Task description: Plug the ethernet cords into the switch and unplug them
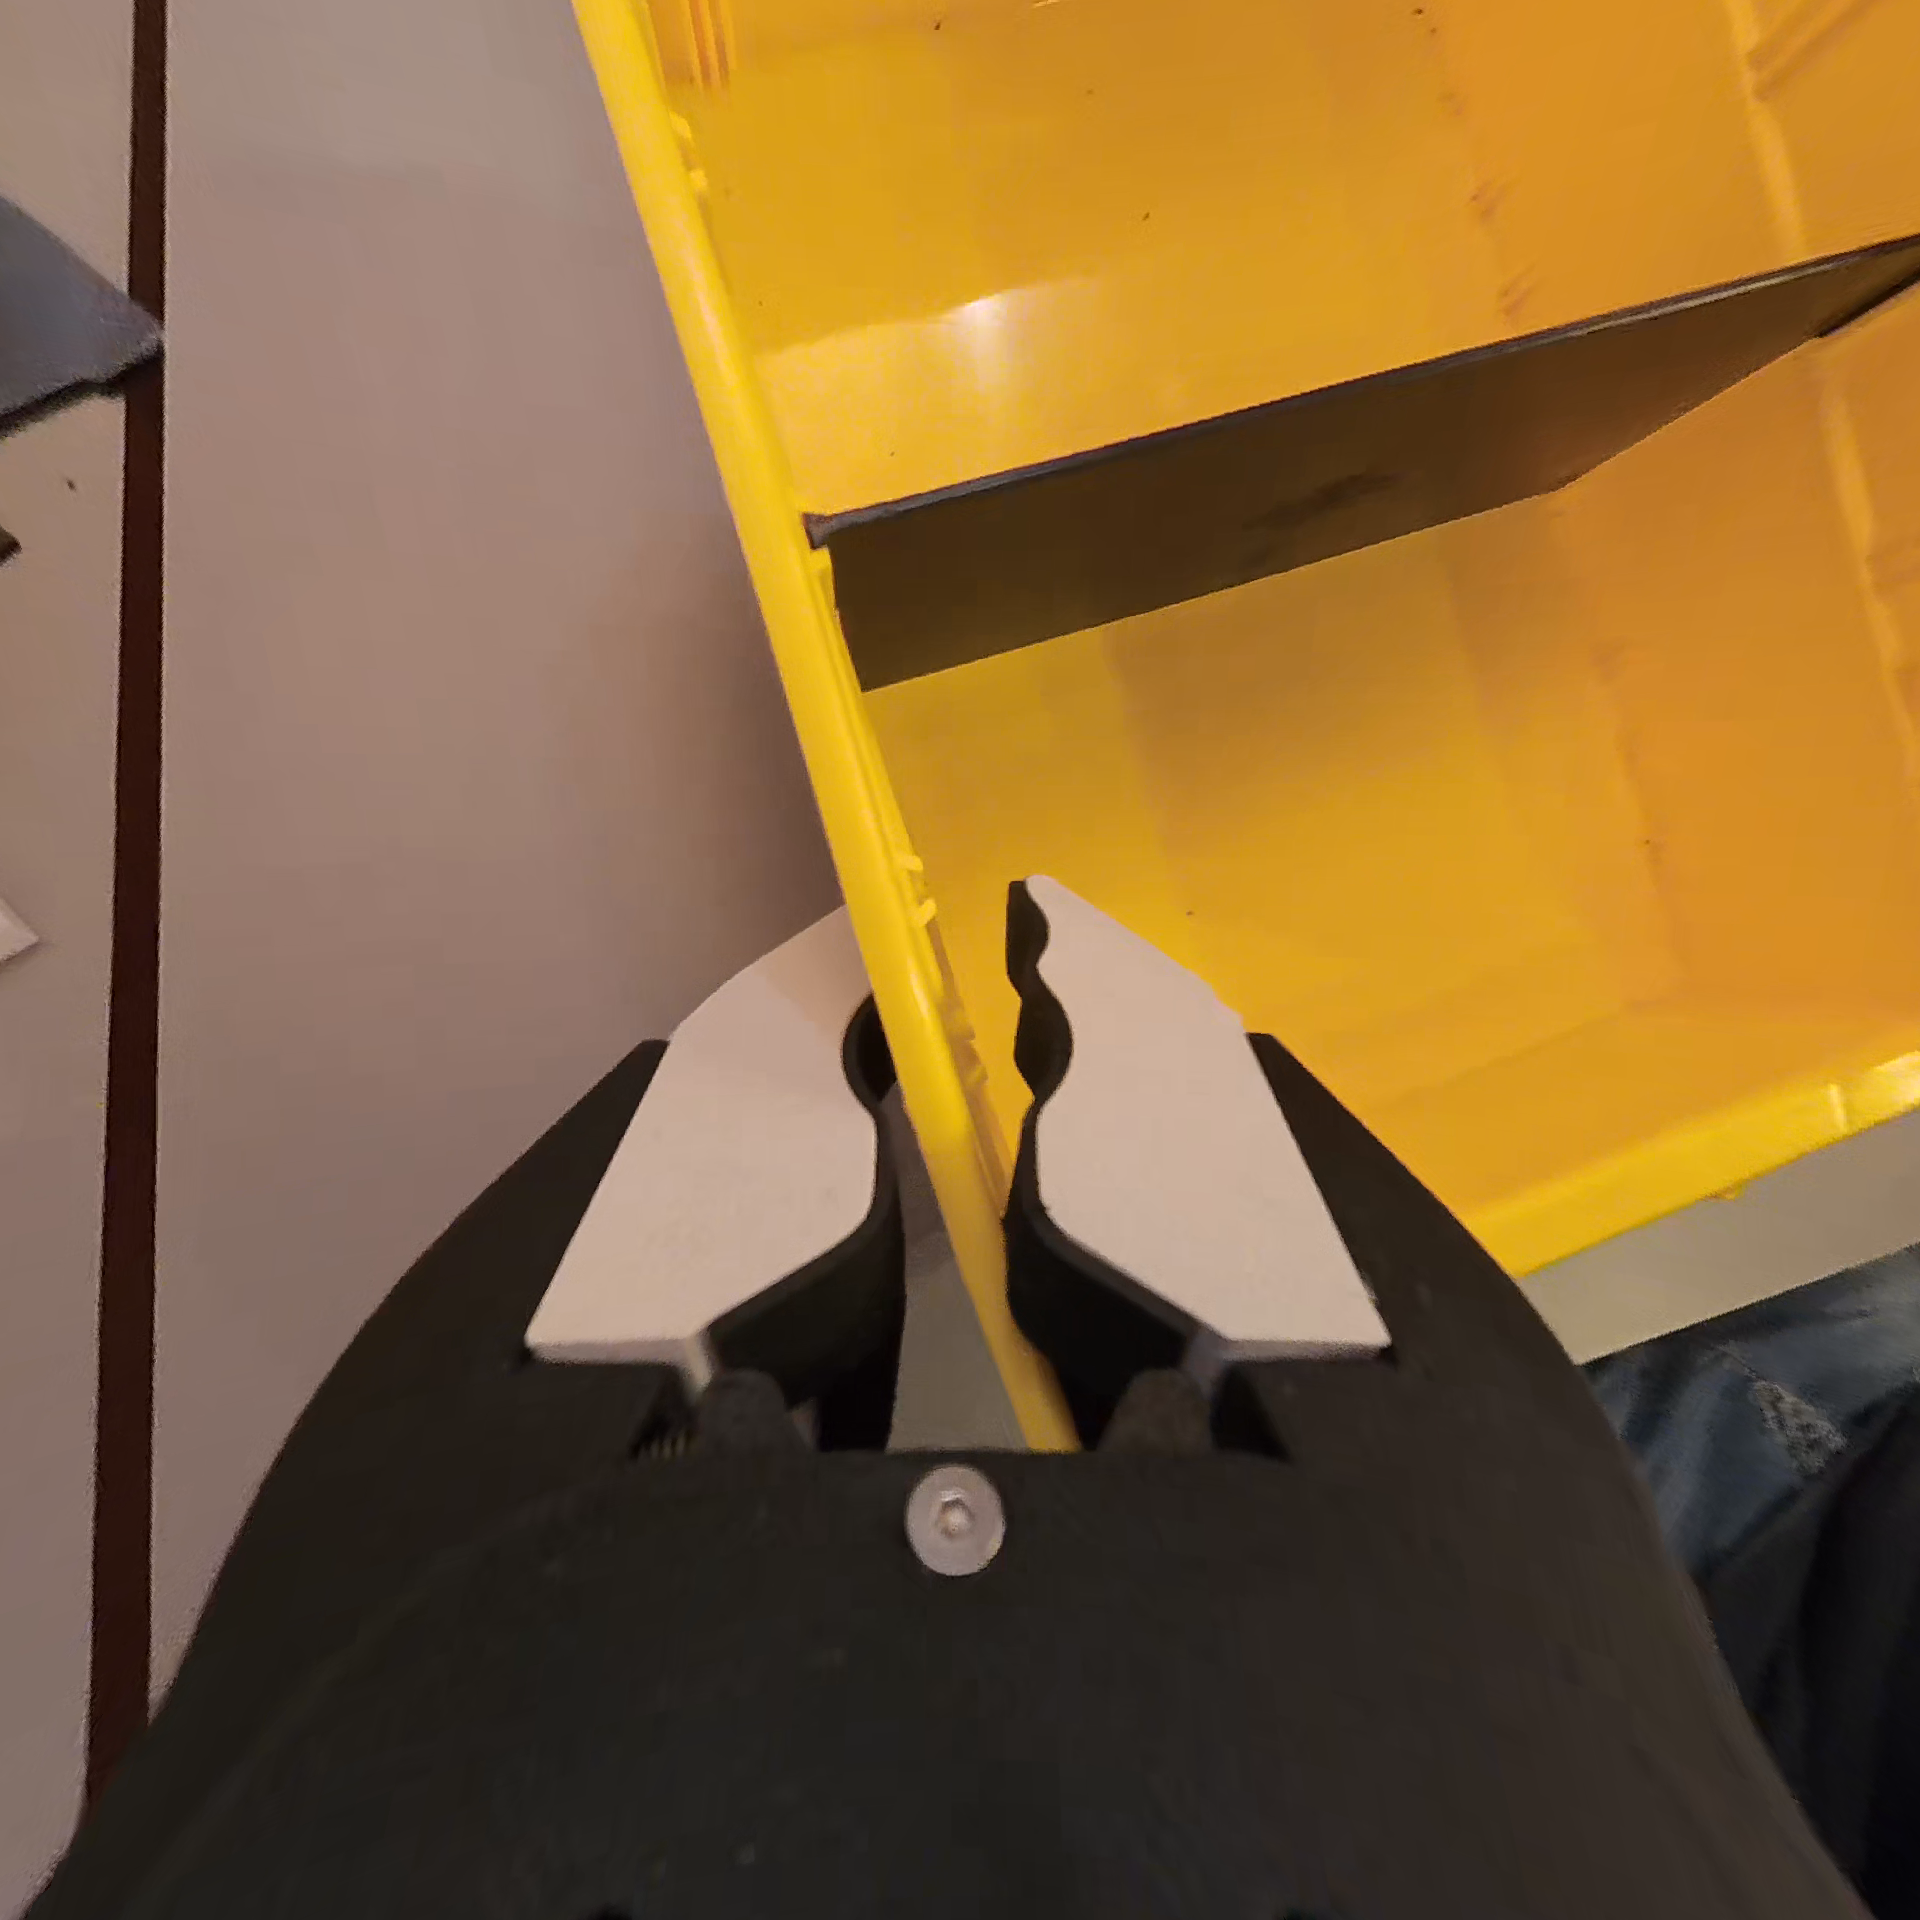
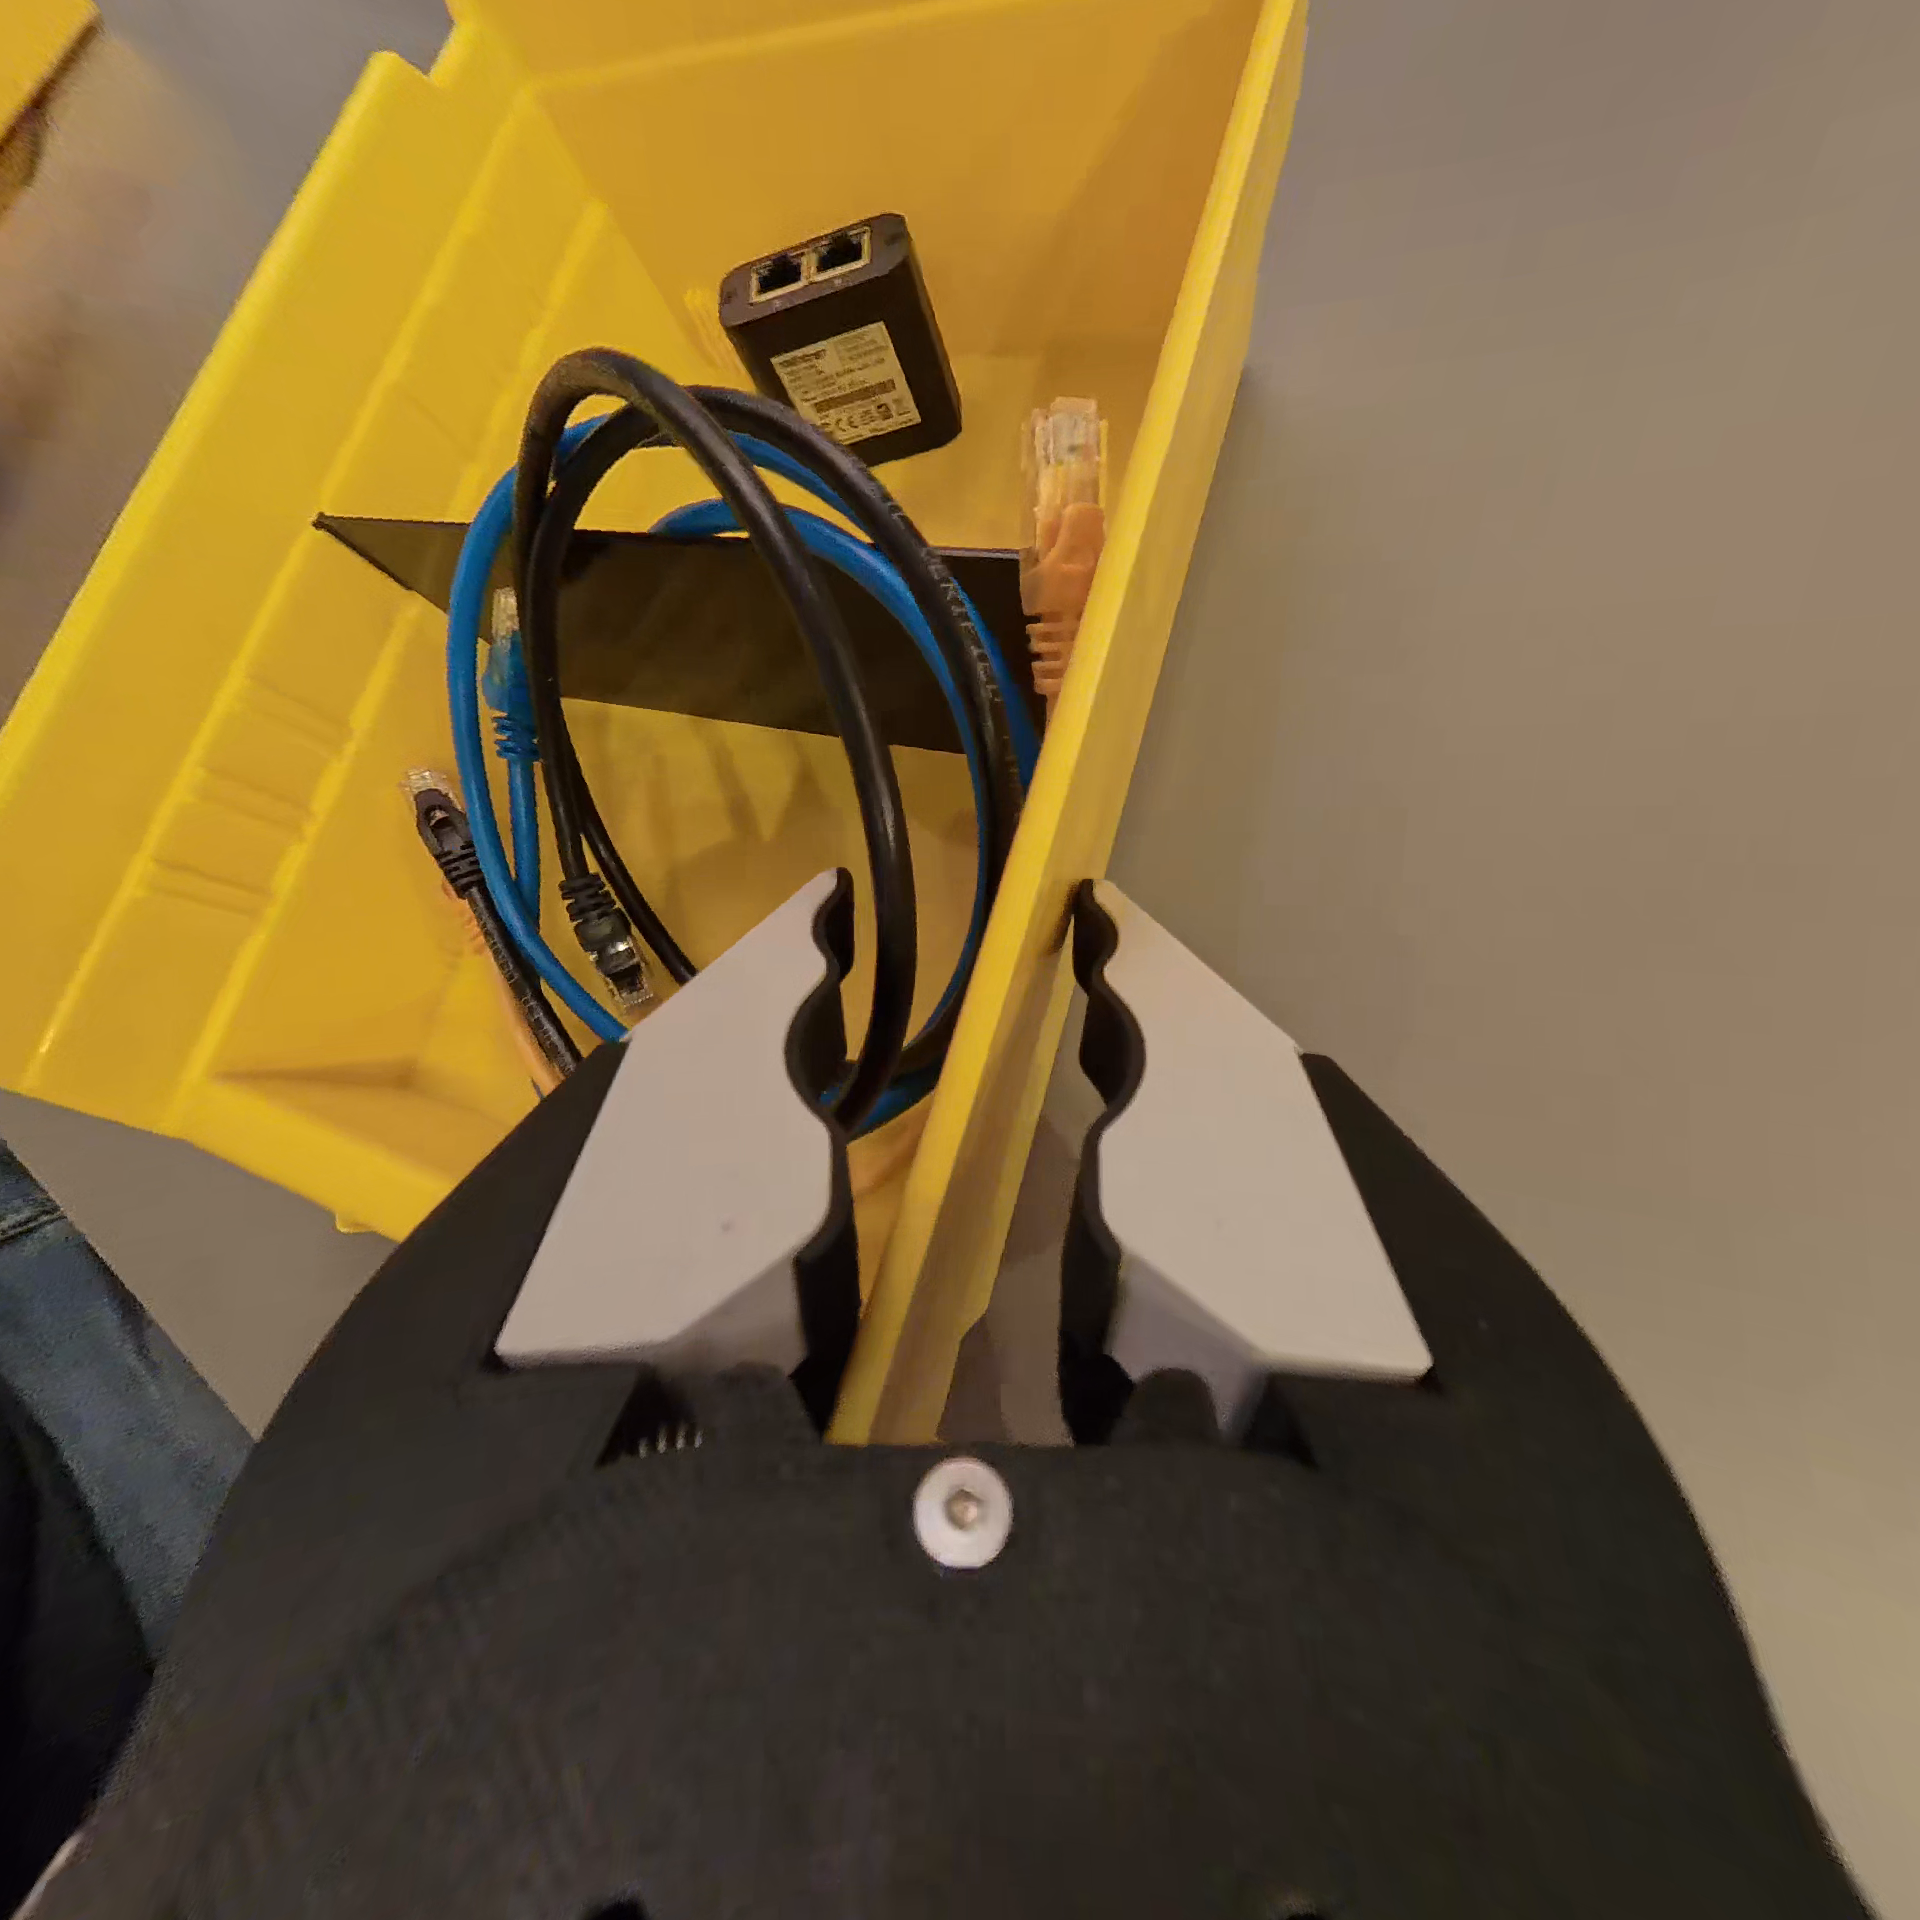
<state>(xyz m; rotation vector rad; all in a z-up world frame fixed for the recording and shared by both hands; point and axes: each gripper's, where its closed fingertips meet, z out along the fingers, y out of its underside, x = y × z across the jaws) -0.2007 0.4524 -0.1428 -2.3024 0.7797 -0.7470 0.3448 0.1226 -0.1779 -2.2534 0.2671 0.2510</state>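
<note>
A yellow bin (image 2: 1174,468) holds a small black switch (image 2: 836,332) with two ports in its far compartment. A coiled blue ethernet cord (image 2: 473,665) and a black cord (image 2: 883,727) lie over a black divider (image 2: 727,644). An orange cord's plug (image 2: 1065,520) leans on the right wall. My right gripper (image 2: 961,883) straddles the bin's right wall and is shut on it. My left gripper (image 1: 930,914) straddles the bin's left wall (image 1: 727,364) and is shut on it. Its left fingertip is hidden behind the wall. The left wrist view shows only the divider (image 1: 1299,499) and bare bin floor.
The bin sits on a grey table (image 2: 1558,727). A dark stripe (image 1: 140,727) runs along the table at far left. A person's jeans (image 1: 1766,1403) show at the near edge, and also in the right wrist view (image 2: 62,1299). A yellowish object (image 2: 31,94) lies at top left. The tips of one gripper are about 65 cm away from the tips of the other.
</note>
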